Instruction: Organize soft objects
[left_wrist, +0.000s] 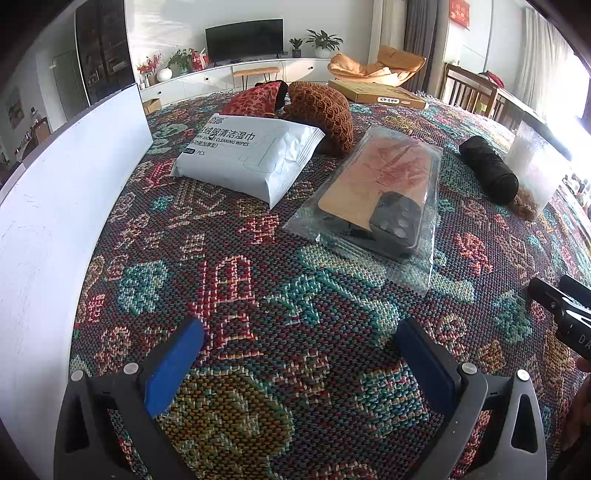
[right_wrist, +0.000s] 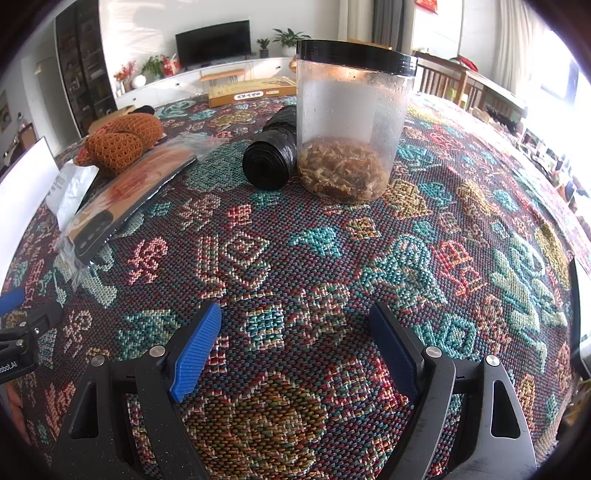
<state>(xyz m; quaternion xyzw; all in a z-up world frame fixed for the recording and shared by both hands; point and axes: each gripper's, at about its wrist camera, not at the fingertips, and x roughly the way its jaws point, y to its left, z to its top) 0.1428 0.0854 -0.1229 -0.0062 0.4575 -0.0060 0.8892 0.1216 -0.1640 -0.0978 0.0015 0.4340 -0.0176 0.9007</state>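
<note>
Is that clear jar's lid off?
No, the black lid sits closed on top of the jar.

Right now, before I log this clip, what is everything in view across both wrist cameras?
wet wipes pack: one, white, far left on the cloth.
knitted net bag: one, orange-brown, behind the wipes.
patterned pouch: one, red, beside the net bag.
phone case in clear bag: one, tan and black, centre.
bin bag roll: one, black, lying touching the jar.
plastic jar: one, clear with black lid, brownish contents at the bottom.
flat box: one, yellow, far edge.
board: one, white, upright at left.
tablecloth: one, multicoloured woven.
left gripper: open, empty.
right gripper: open, empty.
</note>
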